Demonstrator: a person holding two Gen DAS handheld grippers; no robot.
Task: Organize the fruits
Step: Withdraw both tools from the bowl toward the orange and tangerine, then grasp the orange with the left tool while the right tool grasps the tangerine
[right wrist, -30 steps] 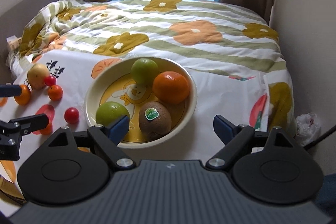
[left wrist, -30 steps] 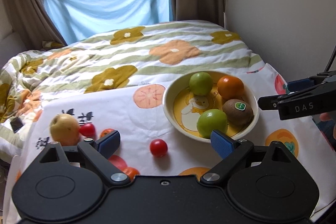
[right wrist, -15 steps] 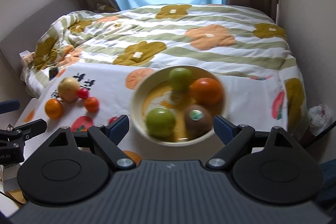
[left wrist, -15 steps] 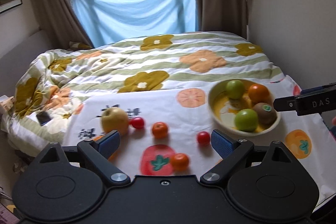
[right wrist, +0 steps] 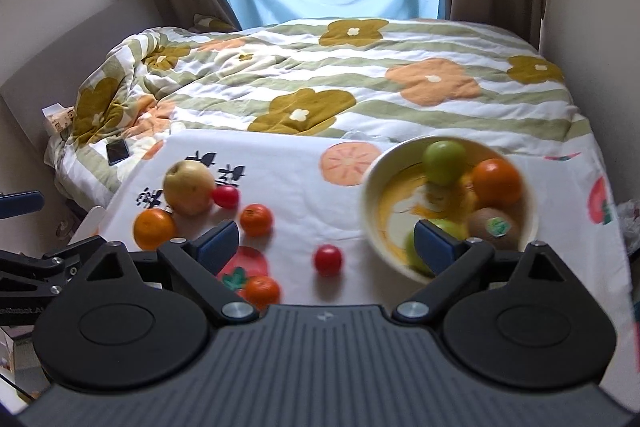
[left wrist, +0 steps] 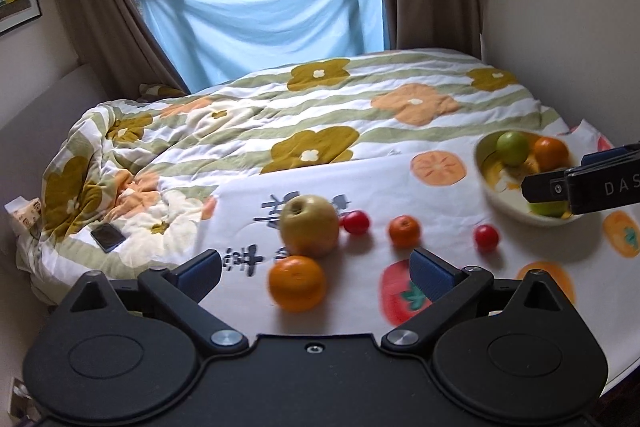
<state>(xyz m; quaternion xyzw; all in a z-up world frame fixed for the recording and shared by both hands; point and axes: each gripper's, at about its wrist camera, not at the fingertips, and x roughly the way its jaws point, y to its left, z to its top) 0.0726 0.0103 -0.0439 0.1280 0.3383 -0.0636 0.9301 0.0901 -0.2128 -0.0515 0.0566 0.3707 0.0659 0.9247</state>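
A cream bowl [right wrist: 374, 183] on a white fruit-print cloth holds green apples, an orange [right wrist: 496, 182] and a kiwi [right wrist: 494, 227]; it also shows in the left wrist view [left wrist: 486, 175]. Left of it lie a yellow apple [left wrist: 309, 225], an orange [left wrist: 296, 282], small tangerines [left wrist: 405, 230] and red tomatoes [left wrist: 486, 237]. My left gripper [left wrist: 316, 269] is open and empty, above the orange near the yellow apple. My right gripper [right wrist: 326, 243] is open and empty, above the cloth between a tomato [right wrist: 328, 259] and the bowl.
The cloth lies on a bed with a flowered quilt [left wrist: 320, 115]. A phone [left wrist: 107, 237] rests on the quilt at the left. A wall stands close on the right, and a window with a blue sheet is behind the bed.
Both grippers have pulled back and swung left, away from the bowl. The loose fruit on the left of the cloth has come into view. Both stay open.
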